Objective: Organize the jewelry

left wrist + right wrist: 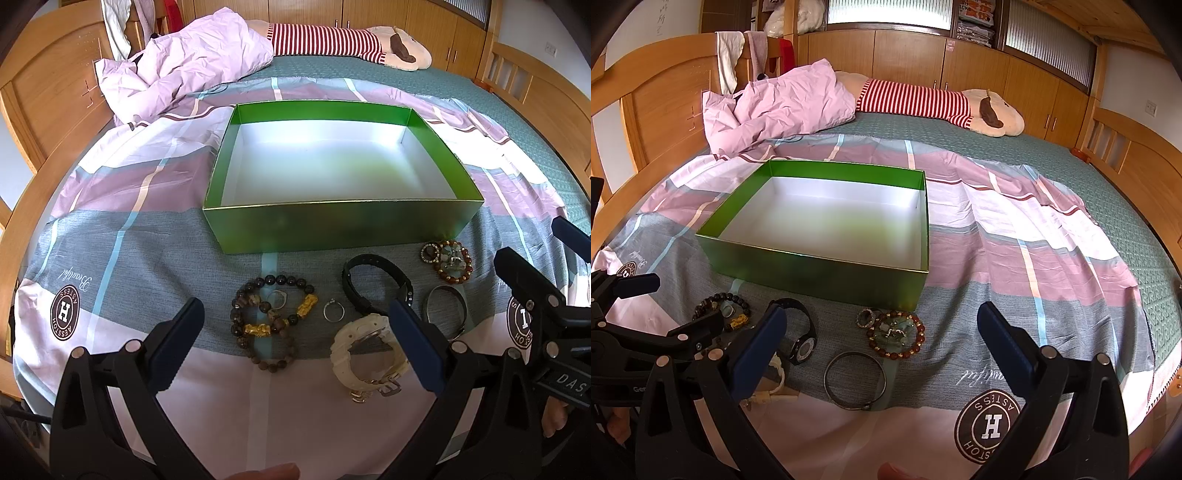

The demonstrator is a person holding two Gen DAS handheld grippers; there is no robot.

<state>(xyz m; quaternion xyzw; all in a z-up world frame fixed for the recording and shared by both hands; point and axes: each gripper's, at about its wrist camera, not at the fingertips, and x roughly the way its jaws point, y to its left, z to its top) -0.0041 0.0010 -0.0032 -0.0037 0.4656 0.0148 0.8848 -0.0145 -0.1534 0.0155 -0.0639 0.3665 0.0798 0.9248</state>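
An empty green box [332,225] [820,275] with a white inside lies on the bedspread. In front of it lies the jewelry: dark bead bracelets with gold charms [271,317] [720,301], two silver rings [334,311], a black watch [373,284] [799,334], a cream watch [364,356], a metal bangle [445,306] [855,380] and an amber bead bracelet with green stones [450,264] [895,334]. My left gripper [295,332] is open over the bracelets and cream watch. My right gripper [882,339] is open over the bangle and amber bracelet. Neither holds anything.
A plaid pink, grey and white bedspread [1015,266] covers a green mattress. A crumpled lilac quilt [184,70] and a striped plush toy [351,42] lie at the far side. Wooden bed rails [44,96] and cupboards surround the bed.
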